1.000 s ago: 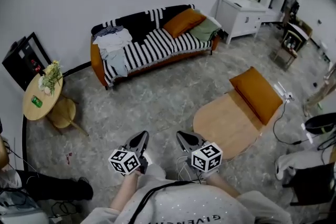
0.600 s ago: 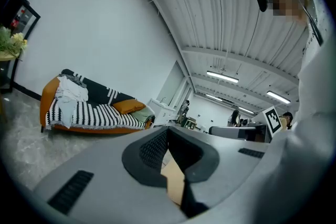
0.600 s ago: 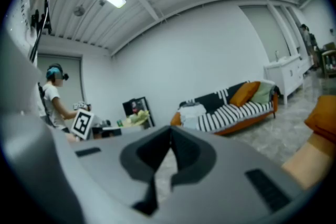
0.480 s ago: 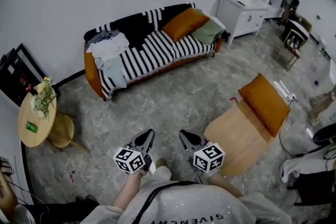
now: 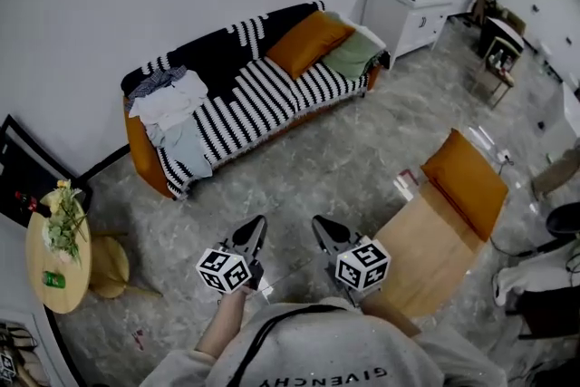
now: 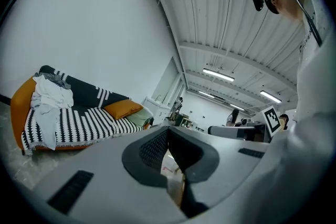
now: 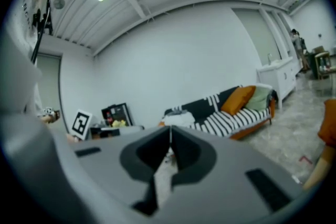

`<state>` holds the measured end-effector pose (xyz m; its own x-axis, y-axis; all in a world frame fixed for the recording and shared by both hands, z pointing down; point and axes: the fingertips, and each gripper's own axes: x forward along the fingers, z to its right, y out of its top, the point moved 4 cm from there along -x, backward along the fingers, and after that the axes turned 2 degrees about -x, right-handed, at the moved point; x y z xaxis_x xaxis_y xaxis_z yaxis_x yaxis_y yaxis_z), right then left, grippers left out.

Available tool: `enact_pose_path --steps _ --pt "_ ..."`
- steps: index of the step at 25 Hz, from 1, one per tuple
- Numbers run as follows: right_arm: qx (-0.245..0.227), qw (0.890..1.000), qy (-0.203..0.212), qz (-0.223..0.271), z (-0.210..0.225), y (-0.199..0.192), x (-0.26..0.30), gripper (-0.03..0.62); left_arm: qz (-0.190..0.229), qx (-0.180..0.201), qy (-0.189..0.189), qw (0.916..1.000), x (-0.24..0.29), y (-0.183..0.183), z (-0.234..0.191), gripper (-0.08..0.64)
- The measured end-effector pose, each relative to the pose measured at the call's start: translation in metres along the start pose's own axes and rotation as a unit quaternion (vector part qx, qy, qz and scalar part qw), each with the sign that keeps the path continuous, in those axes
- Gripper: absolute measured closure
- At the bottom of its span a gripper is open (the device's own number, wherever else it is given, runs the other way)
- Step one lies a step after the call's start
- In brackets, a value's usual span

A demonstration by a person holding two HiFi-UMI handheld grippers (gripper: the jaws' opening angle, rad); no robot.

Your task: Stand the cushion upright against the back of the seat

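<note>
Left gripper (image 5: 255,227) clenched tight, empty, right gripper (image 5: 321,227) likewise closed on nothing, both hung above the grey floor (image 5: 308,168), well apart from the striped sofa (image 5: 263,91).

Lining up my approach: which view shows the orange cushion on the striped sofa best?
The head view: the orange cushion shows whole from above on the sofa. Both gripper views show it only small, side-on and far off.

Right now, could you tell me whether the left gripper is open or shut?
Shut: on the left gripper the fingers meet at their tips, nothing between them.
</note>
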<state>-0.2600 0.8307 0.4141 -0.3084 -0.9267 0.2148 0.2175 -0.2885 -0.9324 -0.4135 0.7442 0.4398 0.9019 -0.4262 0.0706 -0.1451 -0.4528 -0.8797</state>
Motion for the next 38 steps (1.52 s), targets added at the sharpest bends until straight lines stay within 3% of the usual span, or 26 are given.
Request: enact_pose_path --steps 6,14,25,38 --pt "0.009 1.000 -0.025 -0.010 0.030 0.008 0.023 0.574 -0.012 -0.010 -0.020 0.9997 0.041 0.006 -0.019 0.534" --pt "0.024 0.999 -0.032 -0.017 0.100 0.026 0.080 0.574 -0.024 -0.015 -0.016 0.9995 0.120 0.023 -0.063 0.534" --pt "0.023 1.000 -0.007 0.011 0.228 0.109 0.194 0.574 -0.018 0.002 -0.042 0.9989 0.286 0.088 -0.124 0.534" --pt "0.059 0.998 -0.031 -0.015 0.329 0.122 0.252 0.574 -0.039 -0.014 -0.043 0.9982 0.404 0.100 -0.174 0.534"
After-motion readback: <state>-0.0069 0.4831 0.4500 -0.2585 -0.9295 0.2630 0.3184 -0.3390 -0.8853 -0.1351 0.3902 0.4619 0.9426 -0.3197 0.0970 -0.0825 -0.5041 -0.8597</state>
